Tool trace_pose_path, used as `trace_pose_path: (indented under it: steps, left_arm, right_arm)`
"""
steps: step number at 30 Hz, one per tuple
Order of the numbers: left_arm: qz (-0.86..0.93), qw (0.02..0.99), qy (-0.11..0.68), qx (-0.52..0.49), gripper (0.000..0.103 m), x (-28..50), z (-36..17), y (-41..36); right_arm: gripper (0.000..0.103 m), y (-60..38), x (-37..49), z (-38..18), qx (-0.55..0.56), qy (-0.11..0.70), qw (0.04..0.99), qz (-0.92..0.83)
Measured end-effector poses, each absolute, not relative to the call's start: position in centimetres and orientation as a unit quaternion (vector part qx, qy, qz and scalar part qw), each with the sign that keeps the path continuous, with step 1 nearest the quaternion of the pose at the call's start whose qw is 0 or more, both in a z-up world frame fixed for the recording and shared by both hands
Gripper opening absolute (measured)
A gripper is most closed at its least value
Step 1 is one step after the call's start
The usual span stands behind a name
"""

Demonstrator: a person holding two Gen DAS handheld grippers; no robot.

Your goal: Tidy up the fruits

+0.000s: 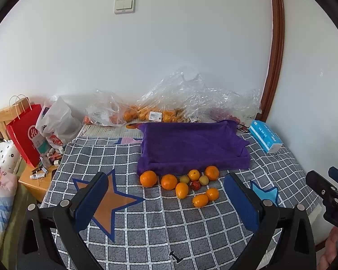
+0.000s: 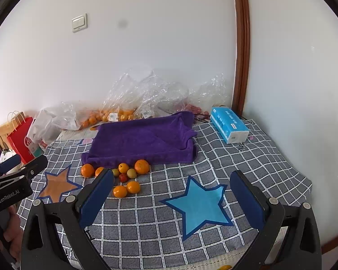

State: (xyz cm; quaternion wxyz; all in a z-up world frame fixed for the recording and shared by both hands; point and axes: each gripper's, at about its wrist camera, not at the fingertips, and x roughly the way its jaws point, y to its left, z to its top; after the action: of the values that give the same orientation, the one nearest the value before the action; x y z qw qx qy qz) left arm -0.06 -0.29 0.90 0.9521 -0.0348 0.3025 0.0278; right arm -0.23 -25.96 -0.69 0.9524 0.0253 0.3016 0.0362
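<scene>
Blue-padded fingers of the left gripper (image 1: 166, 204) stand widest apart and hold nothing, low over the grey checked cloth (image 1: 146, 231) that covers the table; the right gripper (image 2: 172, 199) is spread just as wide and equally empty, hovering over the light blue star (image 2: 200, 207) printed on that cloth; beyond them, near the middle of the table, a loose cluster of small round orange, yellow and red fruits (image 1: 187, 184) lies against the front edge of a folded purple towel (image 1: 191, 146), which seems to drape a shallow tray; crumpled clear plastic bags of more oranges (image 1: 146, 112) sit along the far edge by the wall, and a blue tissue pack (image 1: 266, 137) rests toward the far right corner. By my judgement the fruits are light, firm-skinned and apt to roll; each should be pinched across its widest middle, gently, the small red one most of all. Only the left wrist view shows every fruit unobstructed, plus an orange star (image 1: 108, 202); the right wrist view hides some behind its left finger (image 2: 97, 198), yet shows the blue star whole.
</scene>
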Motion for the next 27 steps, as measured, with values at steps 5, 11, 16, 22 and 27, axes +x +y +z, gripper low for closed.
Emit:
trace_pose_path:
  steps: [5, 11, 16, 22, 27]
  left_arm:
    - [0.026, 0.953, 0.300, -0.034, 0.103, -0.18, 0.91, -0.37]
    - [0.025, 0.954, 0.296, -0.035, 0.103, -0.57, 1.03, -0.47]
    - [0.024, 0.955, 0.294, -0.036, 0.103, -0.78, 1.05, -0.30]
    - [0.023, 0.955, 0.294, -0.036, 0.103, -0.78, 1.04, -0.37]
    - [0.023, 0.955, 0.293, -0.036, 0.103, -0.83, 1.06, -0.35]
  right_arm:
    - [0.102, -25.94, -0.24, -0.69, 0.026, 0.302, 0.952, 0.036]
    - [0.102, -25.84, -0.27, -0.69, 0.025, 0.301, 0.953, 0.037]
    - [0.102, -25.82, -0.27, -0.71, 0.023, 0.300, 0.953, 0.036]
    - [0.102, -25.78, -0.61, -0.74, 0.023, 0.298, 0.954, 0.036]
    - [0.102, -25.70, -0.70, -0.71, 0.021, 0.297, 0.954, 0.037]
